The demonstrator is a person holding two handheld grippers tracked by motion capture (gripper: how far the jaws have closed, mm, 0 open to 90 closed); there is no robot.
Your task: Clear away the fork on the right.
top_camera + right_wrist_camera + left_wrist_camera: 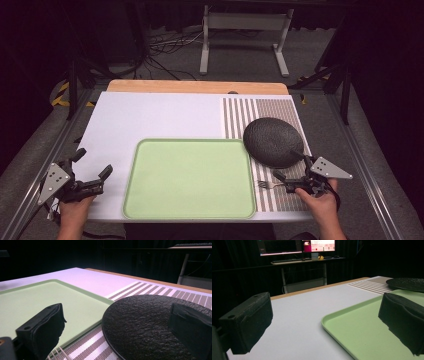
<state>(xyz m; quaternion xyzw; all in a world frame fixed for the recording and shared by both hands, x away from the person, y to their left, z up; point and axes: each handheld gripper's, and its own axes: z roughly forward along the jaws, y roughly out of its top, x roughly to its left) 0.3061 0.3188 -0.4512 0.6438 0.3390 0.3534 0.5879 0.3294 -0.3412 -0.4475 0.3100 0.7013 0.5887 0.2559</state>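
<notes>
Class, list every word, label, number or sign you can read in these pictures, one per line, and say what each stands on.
No text can be read.
Monitors: coloured windows with rows of text, too small and blurred to read.
Tray, plate, striped mat, fork: no lettering.
Left gripper, right gripper: grey plates bear holes, no writing.

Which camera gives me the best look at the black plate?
The high view: it shows the whole black plate on the striped mat, touching the green tray's right corner. The right gripper view shows its textured surface close up but cropped; the left gripper view catches just a thin far edge.
</notes>
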